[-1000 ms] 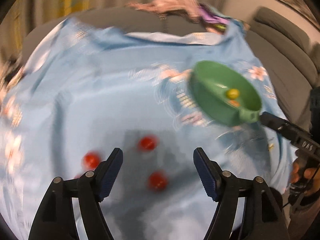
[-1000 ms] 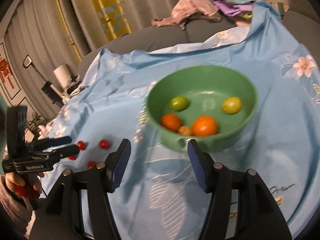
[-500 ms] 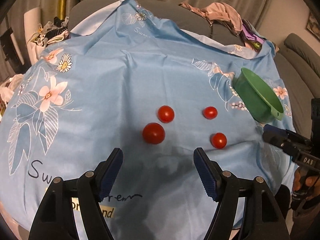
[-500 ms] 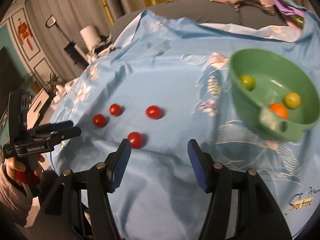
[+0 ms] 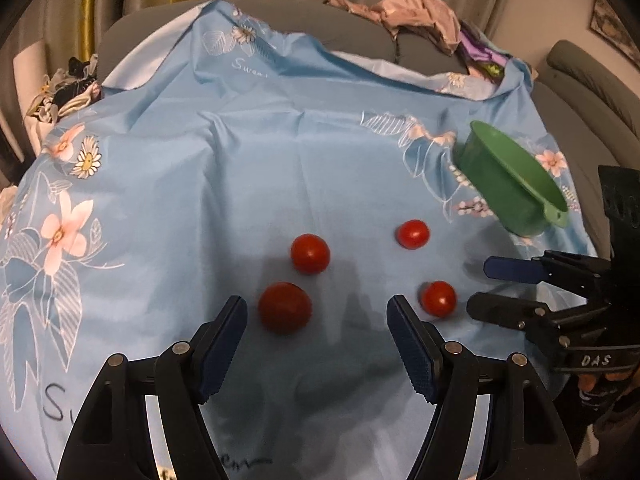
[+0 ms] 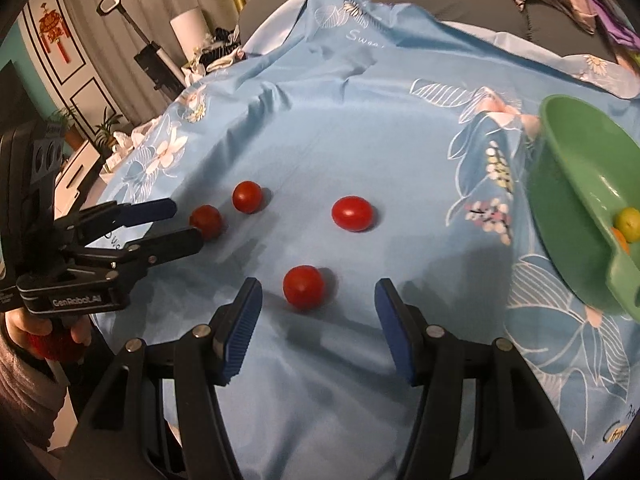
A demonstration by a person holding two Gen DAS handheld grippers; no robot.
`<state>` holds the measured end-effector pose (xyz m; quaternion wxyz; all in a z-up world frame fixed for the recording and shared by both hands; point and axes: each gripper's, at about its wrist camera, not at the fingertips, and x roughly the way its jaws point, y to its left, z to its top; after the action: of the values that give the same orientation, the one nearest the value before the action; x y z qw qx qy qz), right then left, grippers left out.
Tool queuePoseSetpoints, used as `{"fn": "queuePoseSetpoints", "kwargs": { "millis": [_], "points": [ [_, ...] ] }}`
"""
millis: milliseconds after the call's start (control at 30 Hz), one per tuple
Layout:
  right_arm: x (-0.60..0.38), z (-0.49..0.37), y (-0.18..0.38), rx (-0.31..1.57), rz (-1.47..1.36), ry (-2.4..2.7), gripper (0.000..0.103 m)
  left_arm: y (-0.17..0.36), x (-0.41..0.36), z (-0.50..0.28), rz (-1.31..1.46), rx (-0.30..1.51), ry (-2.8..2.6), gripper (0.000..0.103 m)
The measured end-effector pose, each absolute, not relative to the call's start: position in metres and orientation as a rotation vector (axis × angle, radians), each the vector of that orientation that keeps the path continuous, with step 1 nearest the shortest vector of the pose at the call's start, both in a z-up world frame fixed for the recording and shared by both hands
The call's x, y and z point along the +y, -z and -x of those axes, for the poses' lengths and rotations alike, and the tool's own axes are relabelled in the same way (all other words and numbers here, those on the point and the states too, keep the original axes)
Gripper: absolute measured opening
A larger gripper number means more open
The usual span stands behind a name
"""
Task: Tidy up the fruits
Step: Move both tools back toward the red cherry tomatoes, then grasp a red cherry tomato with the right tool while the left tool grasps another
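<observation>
While four red fruits lie loose on the cloth, the sorting reads as partly done and no fruit is in either grip.

Bowl: green bowl [image 6: 576,200] stands on the blue floral cloth [image 5: 240,168], off to the right of the loose fruit and well apart from it; a tab handle sticks out from its near rim.
Already in bowl: a yellow-green fruit [image 6: 627,218] and a sliver of an orange one beside it show at the picture's edge; the rest of the bowl's inside is cut off, so the full count cannot be told.
Left to sort: four small red tomatoes, all apart from one another on the cloth.
Nearest to left gripper: largest tomato [image 5: 284,307] sits just ahead of the left gripper [image 5: 316,320], toward its left pad, not touched.
Nearest to right gripper: tomato [image 6: 303,286] sits just ahead of the right gripper [image 6: 318,308], between the lines of its fingers, not touched.
Others: one tomato [image 5: 310,253] farther back in the middle, one [image 5: 413,234] nearer the bowl.
Left fingers: spread wide, nothing between the pads.
Right fingers: spread, narrower than the left, nothing pinched.
Judgement: both grippers look lined up for a pick; all four tomatoes probably have to go to the bowl before the task is finished.
</observation>
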<state>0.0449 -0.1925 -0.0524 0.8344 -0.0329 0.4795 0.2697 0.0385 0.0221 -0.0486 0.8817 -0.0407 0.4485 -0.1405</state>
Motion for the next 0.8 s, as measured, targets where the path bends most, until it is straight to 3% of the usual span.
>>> {"fn": "queuePoseSetpoints", "kwargs": {
  "millis": [200, 533, 667, 800],
  "points": [
    [-0.180, -0.057, 0.066, 1.080, 0.106, -0.594, 0.057, 0.063, 0.019, -0.049, 0.046, 0.994, 0.309, 0.061],
    [-0.169, -0.066, 0.075, 1.100, 0.182, -0.610, 0.040, 0.070, 0.021, -0.059, 0.013, 1.018, 0.316, 0.036],
    [-0.169, -0.065, 0.075, 1.086, 0.217, -0.603, 0.027, 0.071, 0.021, -0.059, 0.007, 1.013, 0.317, 0.032],
    [-0.173, -0.067, 0.075, 1.079, 0.194, -0.593, 0.026, 0.071, 0.021, -0.059, 0.008, 1.011, 0.315, 0.032]
  ]
}}
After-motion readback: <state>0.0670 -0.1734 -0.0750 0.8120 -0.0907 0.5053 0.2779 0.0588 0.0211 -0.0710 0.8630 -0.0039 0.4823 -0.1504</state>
